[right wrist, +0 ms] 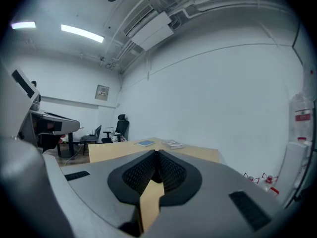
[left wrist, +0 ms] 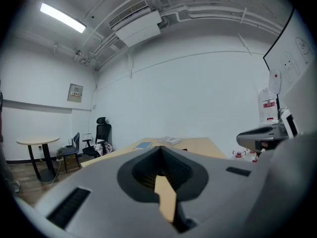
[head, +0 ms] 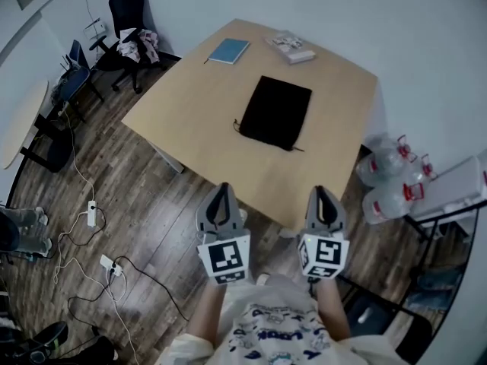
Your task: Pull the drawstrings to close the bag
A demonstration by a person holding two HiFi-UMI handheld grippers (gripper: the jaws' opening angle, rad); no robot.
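Both tongs, left tongs (head: 223, 188) and right tongs (head: 320, 192), are squeezed together and hold nothing. The thin drawstrings (head: 237, 125) could slip out, or one hard pull could drag the black bag (head: 275, 111) along the surface (head: 190, 105). The bag lies well ahead, long side running away from the tongs, mouth facing them.

The bag (head: 275, 112) was plain black on the pale wood table (head: 190, 120). The book (head: 228, 51) by the far edge was blue. The left gripper (head: 223, 188) and right gripper (head: 322, 192) were grey, with black-and-white square markers. The plank floor (head: 152, 204) was dark brown.
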